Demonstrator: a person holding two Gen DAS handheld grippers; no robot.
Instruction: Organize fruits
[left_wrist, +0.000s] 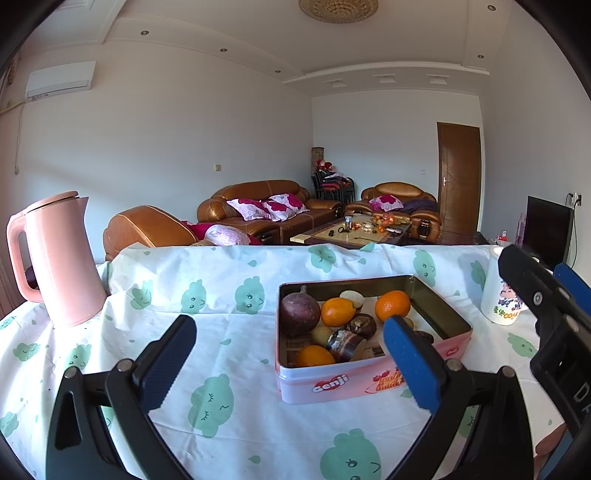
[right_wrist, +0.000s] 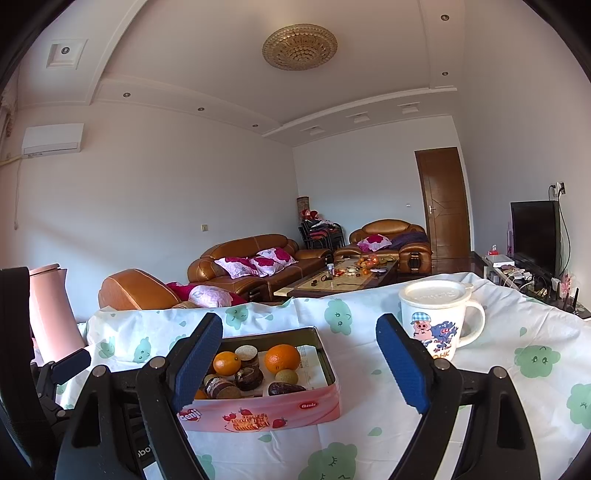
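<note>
Since both tools are held low over the tablecloth (left_wrist: 229, 295), nearest of all are their blue-padded fingers: the left gripper (left_wrist: 290, 363) stands spread wide with nothing between its fingers, and so does the right gripper (right_wrist: 299, 365). Just beyond them sits the pink tin (right_wrist: 266, 410), lid off, with the fruit already lying in it among wrapped snacks. An orange (left_wrist: 392, 305) at the far right of the tin is round, firm and fairly light; its smooth skin may roll between pads, so I would take it across its widest part. A second orange (left_wrist: 337, 311) rests beside a dull purple fruit (left_wrist: 299, 313) (larger, likely heavier). Whether the sorting is done or pending, I cannot tell. Farther off stand a mug (right_wrist: 436, 325) and a pink kettle (left_wrist: 62, 266).
</note>
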